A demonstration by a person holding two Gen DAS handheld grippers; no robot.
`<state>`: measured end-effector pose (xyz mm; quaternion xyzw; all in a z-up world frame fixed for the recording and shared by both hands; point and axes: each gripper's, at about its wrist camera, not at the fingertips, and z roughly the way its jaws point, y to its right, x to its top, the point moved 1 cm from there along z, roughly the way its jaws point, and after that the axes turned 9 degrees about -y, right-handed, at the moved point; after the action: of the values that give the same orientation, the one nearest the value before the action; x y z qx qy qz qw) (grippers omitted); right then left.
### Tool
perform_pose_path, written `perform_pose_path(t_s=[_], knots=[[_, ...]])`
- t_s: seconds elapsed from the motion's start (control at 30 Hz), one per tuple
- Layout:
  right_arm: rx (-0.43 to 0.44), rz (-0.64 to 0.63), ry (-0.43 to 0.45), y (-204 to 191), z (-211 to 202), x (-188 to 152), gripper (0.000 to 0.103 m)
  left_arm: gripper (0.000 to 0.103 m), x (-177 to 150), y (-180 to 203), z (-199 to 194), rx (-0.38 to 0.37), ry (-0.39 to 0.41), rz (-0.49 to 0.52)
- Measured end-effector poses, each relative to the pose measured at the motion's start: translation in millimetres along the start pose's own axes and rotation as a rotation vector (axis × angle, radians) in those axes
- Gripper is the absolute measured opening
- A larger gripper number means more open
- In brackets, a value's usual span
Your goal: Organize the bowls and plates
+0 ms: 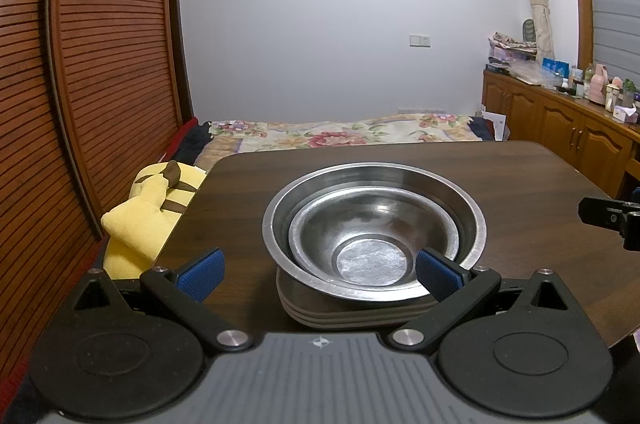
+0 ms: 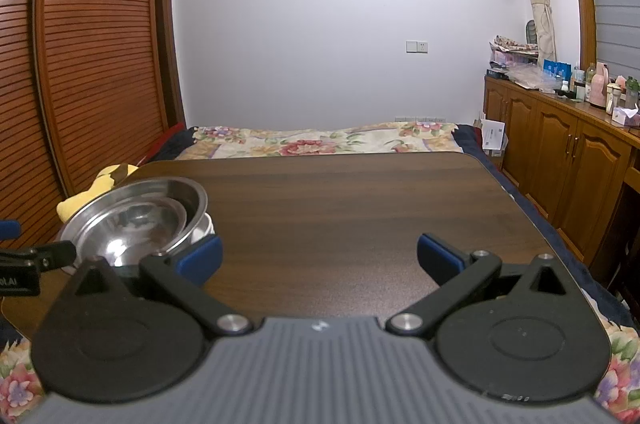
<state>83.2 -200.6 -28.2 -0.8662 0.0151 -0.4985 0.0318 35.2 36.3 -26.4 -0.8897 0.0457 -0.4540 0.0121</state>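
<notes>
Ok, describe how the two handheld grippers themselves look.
The left gripper and the right gripper look alike: black linkage arms with silver pivot bolts, round black discs, ribbed grey body bearing a small white emblem, and textured blue finger pads. No cables or sleeves show.

Shiny brushed-metal bowls (image 1: 374, 224) sit on a smooth dark wood-grain table (image 1: 500, 176).

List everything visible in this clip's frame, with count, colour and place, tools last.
Large bowl: 1, steel, on the plates.
Small bowl: 1, steel, nested in the large bowl.
Plates: stack, grey, count unclear, table's left side.
Table: 1, dark wood.
Plush toy: 1, yellow and brown, left of table.
Bed: 1, floral cover, behind table.
Cabinet: 1, wood, cluttered top, right wall.
Left tool: open, at the bowls.
Right tool: open, over bare table.
</notes>
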Motion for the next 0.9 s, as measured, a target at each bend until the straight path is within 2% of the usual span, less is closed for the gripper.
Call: perform_pose_path(t_s=[0.9], knots=[[0.002, 0.006, -0.003, 0.9, 0.1, -2.3, 0.103, 0.103, -0.2, -0.3, 0.1, 0.000, 0.002, -0.001]])
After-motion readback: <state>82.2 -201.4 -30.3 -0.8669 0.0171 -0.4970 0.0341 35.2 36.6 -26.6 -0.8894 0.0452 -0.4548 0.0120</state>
